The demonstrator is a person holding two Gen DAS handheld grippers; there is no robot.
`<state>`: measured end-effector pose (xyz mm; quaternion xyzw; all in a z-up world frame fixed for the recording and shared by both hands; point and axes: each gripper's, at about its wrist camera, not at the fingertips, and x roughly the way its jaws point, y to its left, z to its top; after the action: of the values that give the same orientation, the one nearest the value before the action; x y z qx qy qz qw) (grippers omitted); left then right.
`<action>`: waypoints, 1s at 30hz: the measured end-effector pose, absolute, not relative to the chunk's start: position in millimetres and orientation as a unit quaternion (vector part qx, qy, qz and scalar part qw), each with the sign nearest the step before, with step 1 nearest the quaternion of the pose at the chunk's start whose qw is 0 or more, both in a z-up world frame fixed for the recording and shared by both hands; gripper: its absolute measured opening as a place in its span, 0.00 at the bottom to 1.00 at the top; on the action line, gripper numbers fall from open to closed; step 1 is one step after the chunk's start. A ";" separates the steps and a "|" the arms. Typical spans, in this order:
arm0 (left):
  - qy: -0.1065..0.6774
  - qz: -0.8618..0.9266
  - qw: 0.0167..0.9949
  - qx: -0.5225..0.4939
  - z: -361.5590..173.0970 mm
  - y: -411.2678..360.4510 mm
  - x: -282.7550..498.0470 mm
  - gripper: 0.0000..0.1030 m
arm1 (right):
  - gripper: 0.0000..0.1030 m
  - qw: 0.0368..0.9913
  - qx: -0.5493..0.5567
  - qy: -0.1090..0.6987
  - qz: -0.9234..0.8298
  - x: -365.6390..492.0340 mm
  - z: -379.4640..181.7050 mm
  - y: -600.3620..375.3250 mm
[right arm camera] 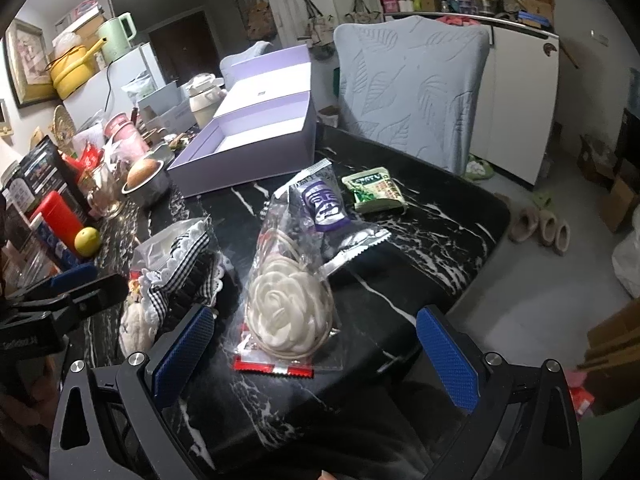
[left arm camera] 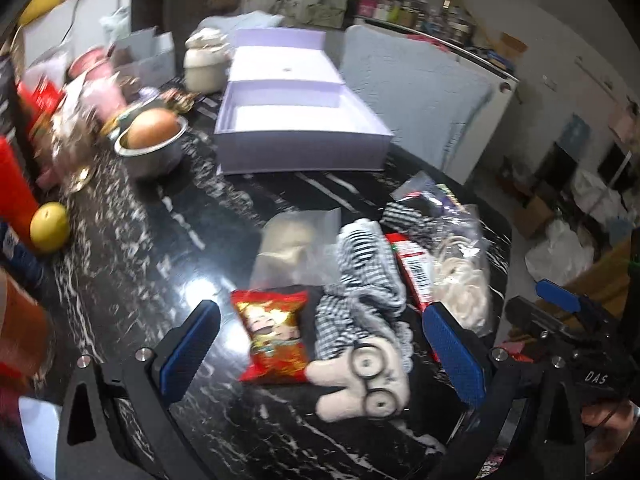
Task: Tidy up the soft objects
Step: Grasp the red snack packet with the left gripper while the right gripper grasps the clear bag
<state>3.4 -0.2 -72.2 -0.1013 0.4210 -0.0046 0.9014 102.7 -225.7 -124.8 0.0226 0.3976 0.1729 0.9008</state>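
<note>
An open lilac box (left arm camera: 304, 136) (right arm camera: 256, 148) stands at the back of the black marble table (left arm camera: 168, 240). In the left wrist view my left gripper (left arm camera: 320, 344) is open over a red snack packet (left arm camera: 274, 336), a white plush with round glasses (left arm camera: 364, 380) and a black-and-white checked cloth (left arm camera: 360, 280). A clear bag with a beige item (left arm camera: 292, 248) lies behind them. In the right wrist view my right gripper (right arm camera: 316, 356) is open around a bagged white fabric flower (right arm camera: 286, 312). A purple packet (right arm camera: 324, 204) and a green packet (right arm camera: 376, 194) lie beyond it.
A steel bowl with a brown round thing (left arm camera: 154, 140), a yellow fruit (left arm camera: 49, 226), a white jar (left arm camera: 204, 66) and red containers (left arm camera: 16, 188) crowd the table's left side. A chair with a pale blue cover (right arm camera: 412, 92) stands behind the table. Slippers (right arm camera: 540, 224) lie on the floor.
</note>
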 end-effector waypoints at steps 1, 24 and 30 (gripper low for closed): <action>0.423 0.000 0.900 -0.106 -73.9 3.3 2.9 1.00 | 1.00 0.901 0.023 0.397 0.175 104.4 -125.3 -226.2; 0.485 0.047 0.868 -0.101 -124.6 27.9 20.5 0.71 | 1.00 0.898 0.005 0.405 0.174 128.1 -131.3 -217.9; 0.476 0.023 0.871 -0.119 -127.4 28.9 23.0 0.38 | 1.00 0.897 -0.004 0.406 0.175 126.2 -133.8 -214.6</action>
<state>23.0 28.9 -127.4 -0.1191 0.4763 0.0228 0.8709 126.2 -214.6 -133.8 -0.0035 0.4056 0.1747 0.8972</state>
